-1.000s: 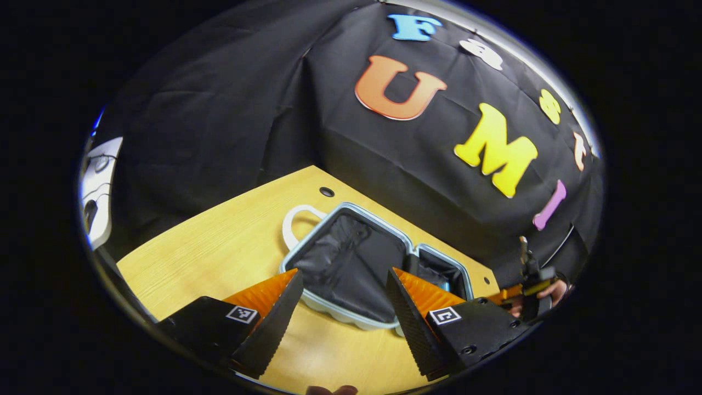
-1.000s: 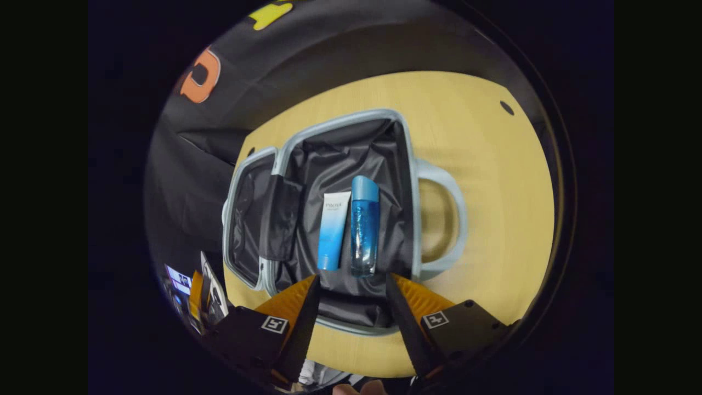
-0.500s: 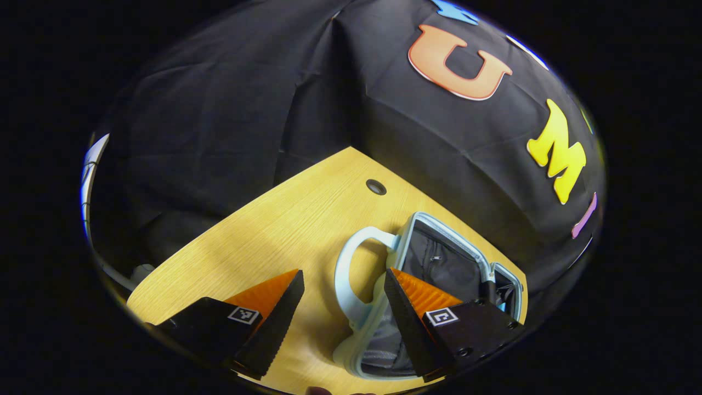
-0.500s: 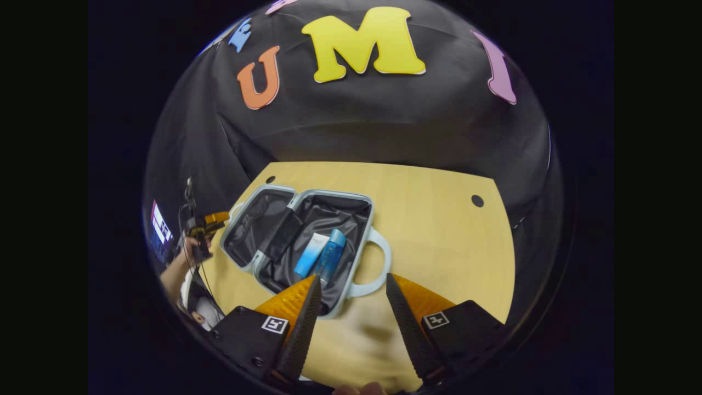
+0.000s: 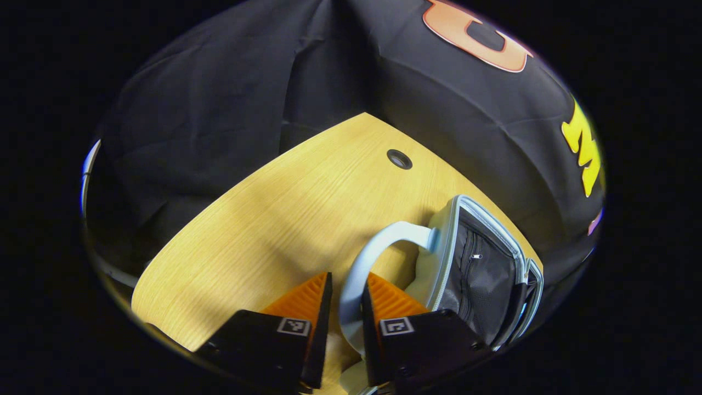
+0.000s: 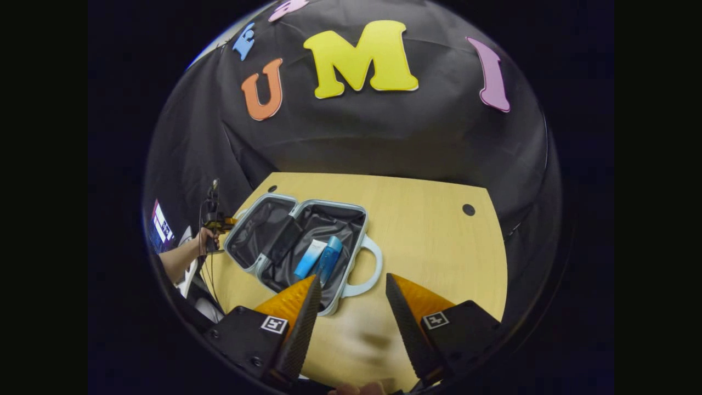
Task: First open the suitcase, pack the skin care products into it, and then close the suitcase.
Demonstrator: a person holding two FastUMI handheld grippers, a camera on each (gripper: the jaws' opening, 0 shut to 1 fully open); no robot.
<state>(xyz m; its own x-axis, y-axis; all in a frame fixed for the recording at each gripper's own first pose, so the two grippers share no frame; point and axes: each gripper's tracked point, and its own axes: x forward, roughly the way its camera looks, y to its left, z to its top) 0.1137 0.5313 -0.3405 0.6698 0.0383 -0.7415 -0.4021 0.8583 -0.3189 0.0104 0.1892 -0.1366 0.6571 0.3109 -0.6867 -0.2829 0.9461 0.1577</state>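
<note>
Jaws of the left gripper clench the suitcase handle (right gripper gapes, empty)

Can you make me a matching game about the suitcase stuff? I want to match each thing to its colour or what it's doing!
Things:
1. tube
2. bottle
3. handle
4. right gripper

Clues:
A. open, above the table
B. blue all over, lying in the suitcase
C. white and blue
D. between the left gripper fingers

Pairs: 1-C, 2-B, 3-D, 4-A
</note>
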